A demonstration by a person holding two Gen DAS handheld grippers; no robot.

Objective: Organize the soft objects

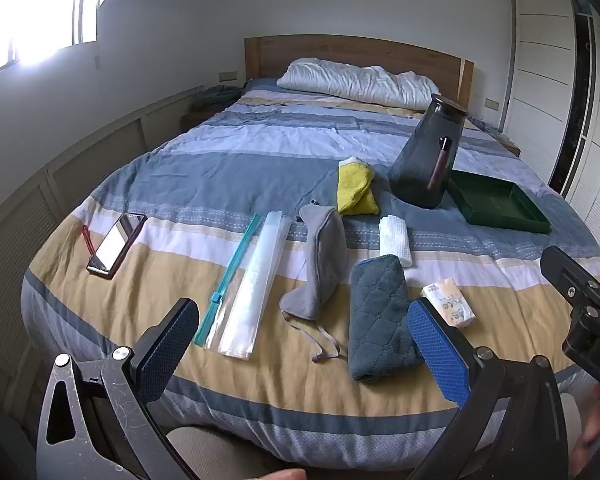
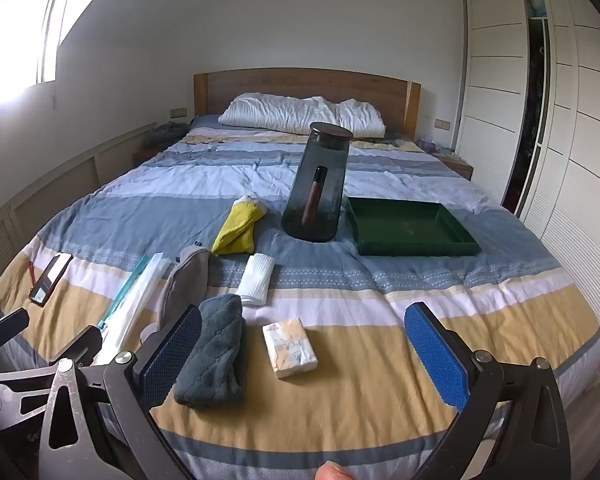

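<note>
On the striped bedspread lie a folded dark teal quilted towel (image 1: pixel 380 320) (image 2: pixel 214 354), a grey eye mask (image 1: pixel 322 262) (image 2: pixel 182 280), a folded white cloth (image 1: pixel 395 240) (image 2: pixel 256 278), a yellow cloth (image 1: pixel 356 190) (image 2: pixel 238 224) and a tissue pack (image 1: pixel 448 302) (image 2: pixel 290 348). A green tray (image 1: pixel 498 204) (image 2: pixel 412 226) sits to the right. My left gripper (image 1: pixel 304 348) is open and empty above the bed's near edge, before the towel and mask. My right gripper (image 2: pixel 304 356) is open and empty, with the tissue pack between its fingers' lines.
A dark glass jug (image 1: pixel 426 156) (image 2: pixel 318 184) stands beside the tray. A clear zip bag (image 1: pixel 242 284) (image 2: pixel 134 300) and a phone (image 1: pixel 116 244) (image 2: pixel 50 278) lie at left. A pillow (image 2: pixel 300 116) is at the headboard. Wardrobe doors (image 2: pixel 540 120) stand at right.
</note>
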